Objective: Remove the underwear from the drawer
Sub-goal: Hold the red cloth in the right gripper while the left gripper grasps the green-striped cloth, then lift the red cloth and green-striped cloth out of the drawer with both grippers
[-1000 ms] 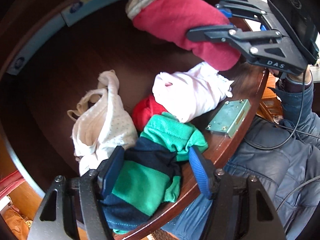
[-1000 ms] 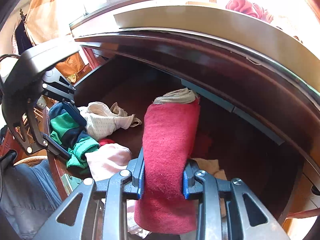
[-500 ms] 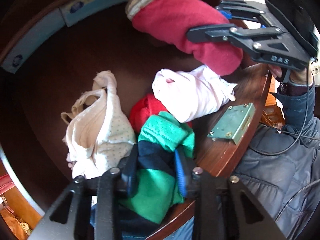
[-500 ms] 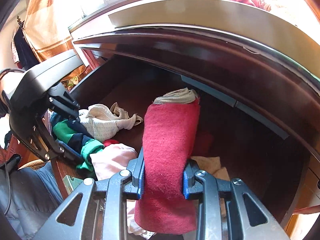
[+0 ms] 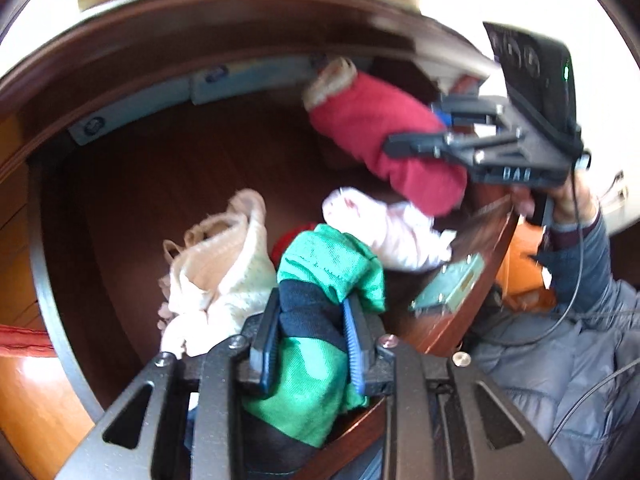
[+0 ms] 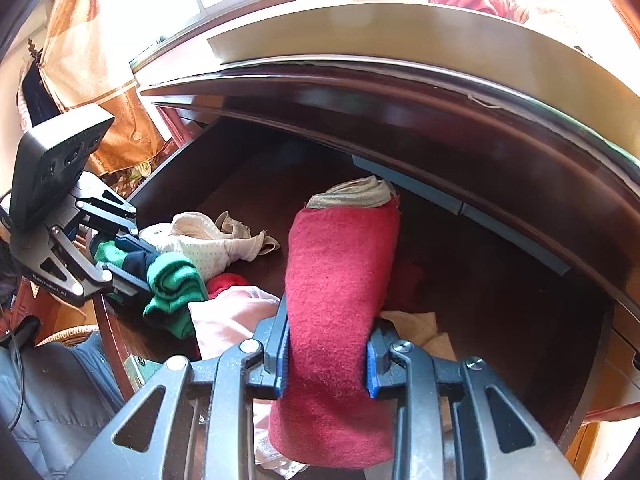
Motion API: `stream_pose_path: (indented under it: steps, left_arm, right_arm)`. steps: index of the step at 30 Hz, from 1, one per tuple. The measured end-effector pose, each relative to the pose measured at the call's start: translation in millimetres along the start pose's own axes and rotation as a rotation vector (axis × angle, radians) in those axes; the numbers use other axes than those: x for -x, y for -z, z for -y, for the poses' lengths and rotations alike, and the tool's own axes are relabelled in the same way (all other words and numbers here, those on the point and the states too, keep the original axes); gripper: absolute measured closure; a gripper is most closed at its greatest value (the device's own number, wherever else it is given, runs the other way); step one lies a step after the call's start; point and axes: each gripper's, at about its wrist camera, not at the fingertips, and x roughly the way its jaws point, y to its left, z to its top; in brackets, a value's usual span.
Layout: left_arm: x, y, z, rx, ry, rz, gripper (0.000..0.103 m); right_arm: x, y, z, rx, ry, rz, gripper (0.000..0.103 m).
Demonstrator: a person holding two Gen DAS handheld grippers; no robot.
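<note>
Inside the dark wooden drawer (image 6: 248, 184), my two tongs are each clamping a piece of clothing. My left tongs (image 5: 310, 338) are squeezing a soft knit bundle of green and navy stripes, the striped underwear (image 5: 320, 280); the blue ribbed pads (image 5: 354, 344) are pressing into its navy band, and the cloth is bulging out above and below them, its lower end hanging over the drawer's front edge. My right tongs (image 6: 326, 354) are gripping a red roll (image 6: 340, 280), a fuzzy, felt-like cylinder with a beige ribbed cloth showing at its far end; it is standing up from the jaws, with the short end drooping under them.

Lying on the smooth drawer floor are a cream dotted garment (image 5: 224, 264) with thin straps, crumpled just beside the striped bundle, a pale pink folded piece (image 5: 392, 232) near the front edge, and a small bright red bit (image 5: 292, 236) between them. A flat metal lock plate (image 5: 448, 284) is sitting screwed to the inside of the drawer front. A pale strip (image 5: 168, 96) is running along the back wall. My sleeve (image 5: 576, 264) of padded blue-grey fabric is showing at the right of the left view, with thin black cables trailing across it.
</note>
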Motion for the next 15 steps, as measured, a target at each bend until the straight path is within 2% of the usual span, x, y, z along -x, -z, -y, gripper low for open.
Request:
stream_pose_path:
  steps: [8,15]
  left_arm:
    - [23,-15,-12,0.075,0.008,0.209,0.077]
    - [26,-25,-10,0.111,-0.01,0.333,0.077]
  right_arm:
    - [3,1,1,-0.015,-0.003,0.016,0.072]
    - [9,3,0,-0.012,-0.009,0.041,0.072]
